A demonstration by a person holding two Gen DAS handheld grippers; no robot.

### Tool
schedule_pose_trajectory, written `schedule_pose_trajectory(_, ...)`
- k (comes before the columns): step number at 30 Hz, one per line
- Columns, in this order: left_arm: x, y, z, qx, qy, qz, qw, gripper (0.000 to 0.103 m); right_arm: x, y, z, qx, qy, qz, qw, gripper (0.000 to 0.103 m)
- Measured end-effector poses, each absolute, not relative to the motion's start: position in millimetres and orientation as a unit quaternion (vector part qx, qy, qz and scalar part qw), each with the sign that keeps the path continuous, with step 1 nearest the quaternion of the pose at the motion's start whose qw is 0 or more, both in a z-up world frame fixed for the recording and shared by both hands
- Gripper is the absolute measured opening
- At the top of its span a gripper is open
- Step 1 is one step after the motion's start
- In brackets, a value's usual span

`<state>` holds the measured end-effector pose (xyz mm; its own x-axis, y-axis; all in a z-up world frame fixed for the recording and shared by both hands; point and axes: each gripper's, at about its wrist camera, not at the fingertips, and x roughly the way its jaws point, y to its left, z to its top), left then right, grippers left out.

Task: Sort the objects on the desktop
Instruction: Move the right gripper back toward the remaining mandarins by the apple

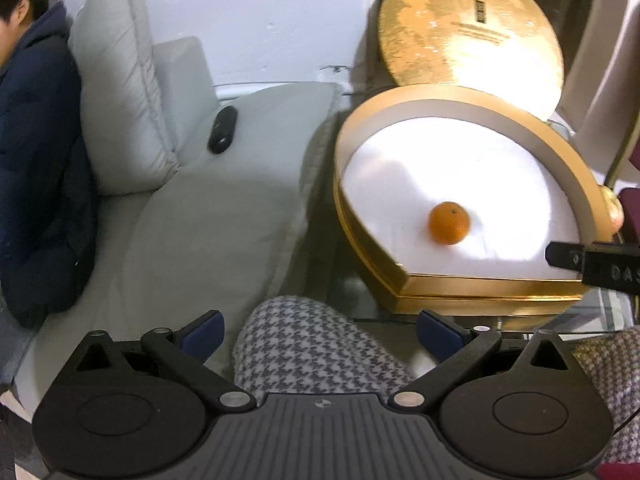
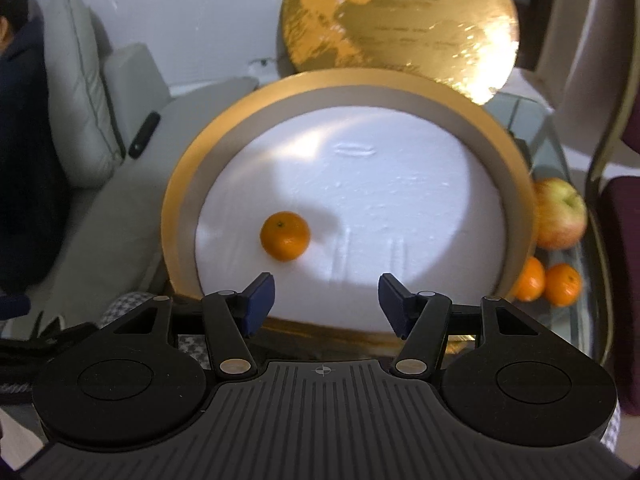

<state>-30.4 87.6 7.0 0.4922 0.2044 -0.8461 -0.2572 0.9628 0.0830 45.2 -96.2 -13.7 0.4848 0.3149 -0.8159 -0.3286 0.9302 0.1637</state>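
Mandarin (image 2: 285,235) | in gold box (image 2: 180,184), stem dimple up | both tools (image 2: 327,306) (image 1: 320,338) apart, empty

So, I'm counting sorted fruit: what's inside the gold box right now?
One orange sits on the white liner inside the gold box. Nothing else shows in it; the near edge is hidden by the right gripper. An apple and two more oranges lie outside.

My black tool (image 2: 326,304) has blue pads (image 2: 260,300); the orange mandarin (image 2: 285,235) sits on the gold box's (image 2: 180,200) white lining, by grey-and-white houndstooth fabric (image 1: 312,352).
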Motion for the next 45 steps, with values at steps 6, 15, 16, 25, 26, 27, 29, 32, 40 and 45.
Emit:
schedule_pose_trajectory(6,-27,65,14,-0.009,0.485,0.108,0.868,0.102,19,-127,0,0.029,0.469,0.187,0.863,0.065)
schedule_pose_trajectory(15,-22,34,19,0.023,0.49,0.067,0.869,0.102,-6,-160,9,0.048,0.462,0.175,0.868,0.075)
schedule_pose_trajectory(16,-22,31,19,0.028,0.49,0.062,0.869,0.102,-8,-164,10,0.049,0.459,0.172,0.87,0.076)
schedule_pose_trajectory(25,-19,16,18,0.063,0.497,0.048,0.864,0.102,-13,-187,5,0.075,0.458,0.146,0.874,0.082)
schedule_pose_trajectory(26,-19,16,19,0.064,0.497,0.047,0.864,0.102,-13,-188,4,0.077,0.459,0.146,0.873,0.082)
schedule_pose_trajectory(27,-19,15,19,0.064,0.497,0.047,0.864,0.102,-14,-189,3,0.079,0.46,0.146,0.872,0.082)
schedule_pose_trajectory(29,-19,13,18,0.066,0.498,0.046,0.863,0.102,-13,-190,1,0.08,0.463,0.147,0.871,0.082)
schedule_pose_trajectory(32,-19,10,19,0.07,0.499,0.043,0.863,0.102,-13,-190,0,0.084,0.465,0.15,0.868,0.082)
schedule_pose_trajectory(40,-18,5,19,0.083,0.499,0.039,0.862,0.102,-13,-194,-2,0.093,0.466,0.146,0.868,0.082)
schedule_pose_trajectory(45,-15,1,18,0.087,0.5,0.034,0.861,0.102,-12,-196,-4,0.095,0.47,0.145,0.866,0.082)
